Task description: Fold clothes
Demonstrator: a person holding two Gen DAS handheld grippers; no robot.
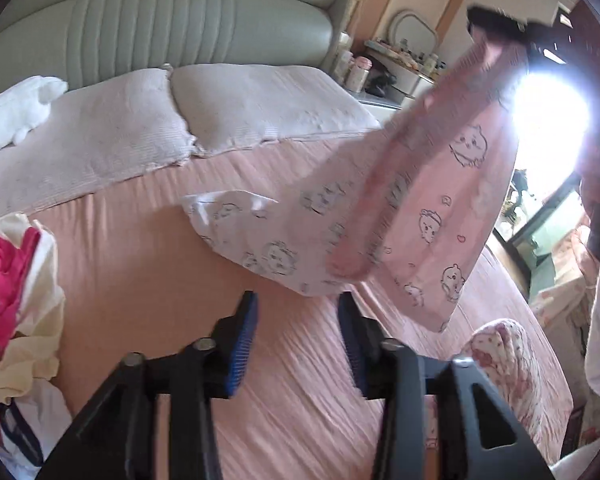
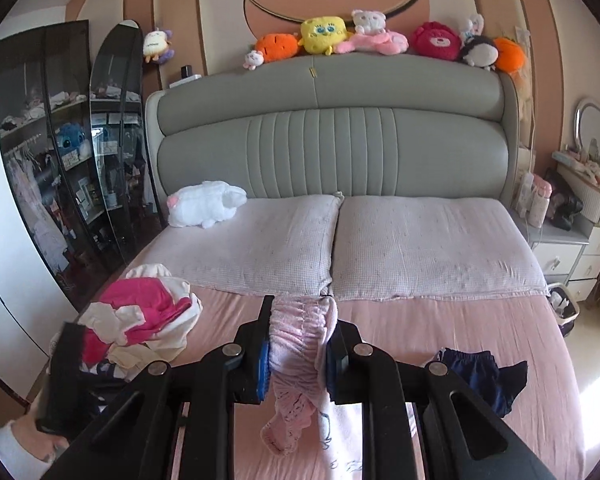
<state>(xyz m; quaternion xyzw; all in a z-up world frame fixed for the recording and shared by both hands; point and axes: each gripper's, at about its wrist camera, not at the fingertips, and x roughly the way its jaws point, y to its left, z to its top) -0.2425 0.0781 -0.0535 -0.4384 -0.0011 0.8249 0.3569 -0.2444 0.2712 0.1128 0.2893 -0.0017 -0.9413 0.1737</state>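
Note:
A pink pyjama garment (image 1: 432,208) printed with cartoon animals hangs in the air at the right of the left wrist view. Its lower end trails onto the pink bed sheet (image 1: 140,272). Up top, my right gripper (image 1: 490,34) grips its gathered waistband. The right wrist view shows that gripper (image 2: 298,336) shut on the ruffled pink waistband (image 2: 296,344), with cloth dangling below the pads. My left gripper (image 1: 296,316) is open just in front of the garment's lower edge, with nothing between its blue pads. It appears as a blurred black shape (image 2: 64,376) at the left of the right wrist view.
A heap of magenta, cream and white clothes (image 2: 140,320) lies on the bed's left side. A navy garment (image 2: 480,376) lies on the right. Two pillows (image 2: 420,248) and a white plush (image 2: 204,204) sit at the grey headboard. A floral bundle (image 1: 504,356) rests near the bed's right edge.

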